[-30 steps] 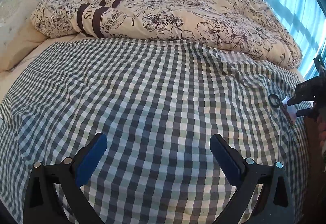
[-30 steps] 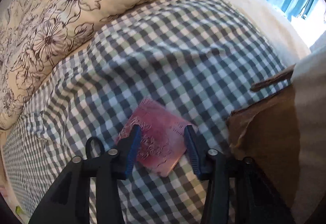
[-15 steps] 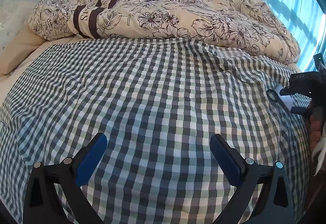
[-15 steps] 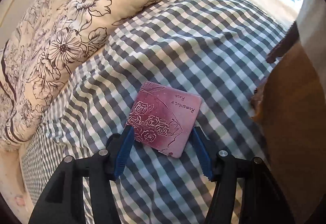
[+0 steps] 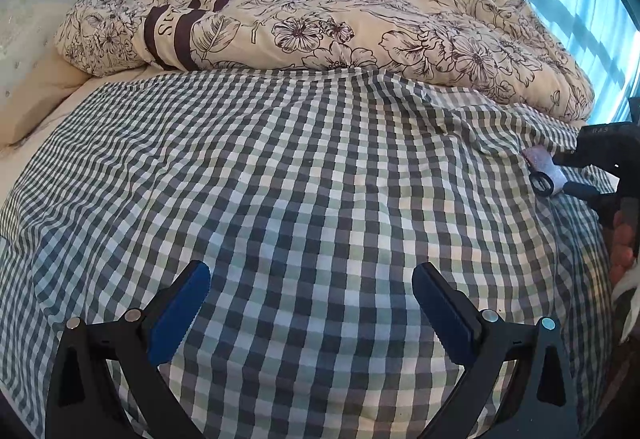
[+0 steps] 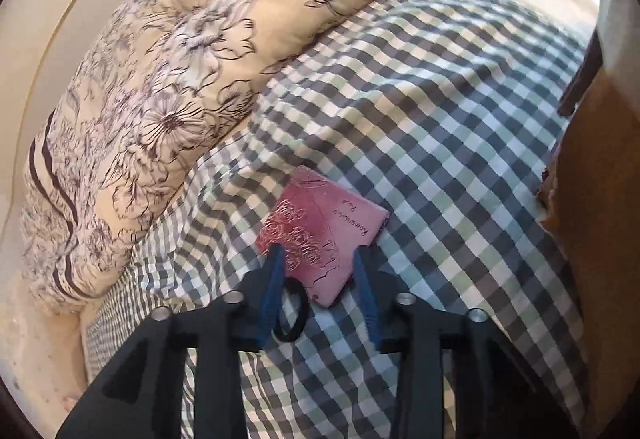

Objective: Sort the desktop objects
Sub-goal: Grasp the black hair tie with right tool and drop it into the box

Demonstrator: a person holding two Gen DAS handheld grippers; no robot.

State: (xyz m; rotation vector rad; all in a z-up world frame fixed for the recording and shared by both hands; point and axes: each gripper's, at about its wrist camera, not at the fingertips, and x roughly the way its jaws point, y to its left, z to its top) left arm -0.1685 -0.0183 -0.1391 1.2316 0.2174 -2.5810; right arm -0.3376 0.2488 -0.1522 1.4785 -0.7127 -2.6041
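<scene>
On the bed's soft checked cloth [image 6: 460,127] lies a flat pink card [image 6: 320,231] with bumpy rose lines, its near end between the right tool's [image 6: 320,259] blue pads, which stand apart. Beside them lies a black ring [image 6: 292,315]. Left tool [image 5: 308,287] gapes wide, holding nothing.

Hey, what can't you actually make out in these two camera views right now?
- Pink packet: near edge hidden by the right gripper in the right wrist view; its print is motion-blurred.
- Black ring: partly behind one jaw; what it is stays unclear.
- Brown cardboard: cut off by the right edge.
- Left wrist view: the packet is tiny and mostly covered.
</scene>
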